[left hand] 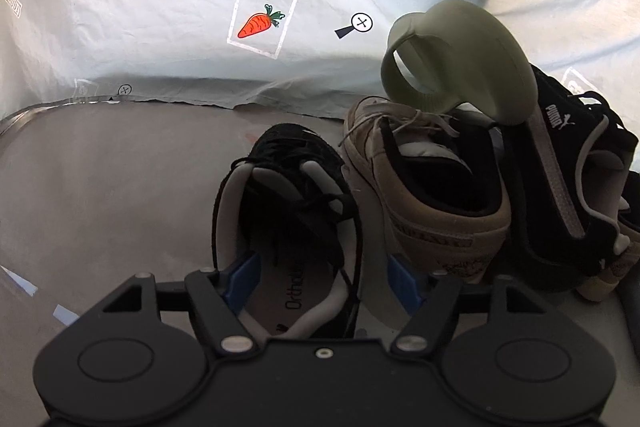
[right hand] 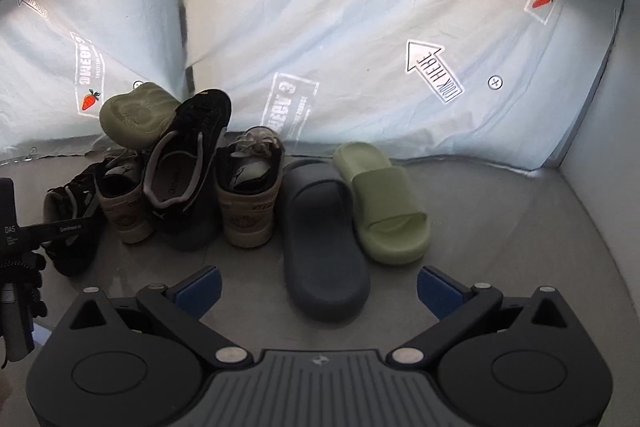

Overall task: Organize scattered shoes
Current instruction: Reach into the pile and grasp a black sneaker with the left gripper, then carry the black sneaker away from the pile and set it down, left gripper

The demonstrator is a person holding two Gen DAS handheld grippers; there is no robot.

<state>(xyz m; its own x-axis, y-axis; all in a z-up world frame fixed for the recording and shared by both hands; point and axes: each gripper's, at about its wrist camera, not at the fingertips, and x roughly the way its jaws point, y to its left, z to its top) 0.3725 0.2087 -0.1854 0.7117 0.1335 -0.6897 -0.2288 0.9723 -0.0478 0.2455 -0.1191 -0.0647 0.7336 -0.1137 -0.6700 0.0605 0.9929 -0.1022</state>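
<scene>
Shoes: two black sneakers (right hand: 182, 163), two beige (right hand: 248, 195), two green slides (right hand: 384, 199), one grey (right hand: 324, 243).

2 black sneakers (right hand: 188, 163), 2 beige sneakers (right hand: 248, 195), 2 green slides (right hand: 384, 203), 1 grey slide (right hand: 324, 243).

Smooth grey floor (right hand: 500, 227) bears a dark grey rubber slide (right hand: 324, 239) touching a light green foam slide (right hand: 384, 203), beside beige lace-up sneakers (right hand: 250, 199) and black suede sneakers (left hand: 288, 195).
</scene>
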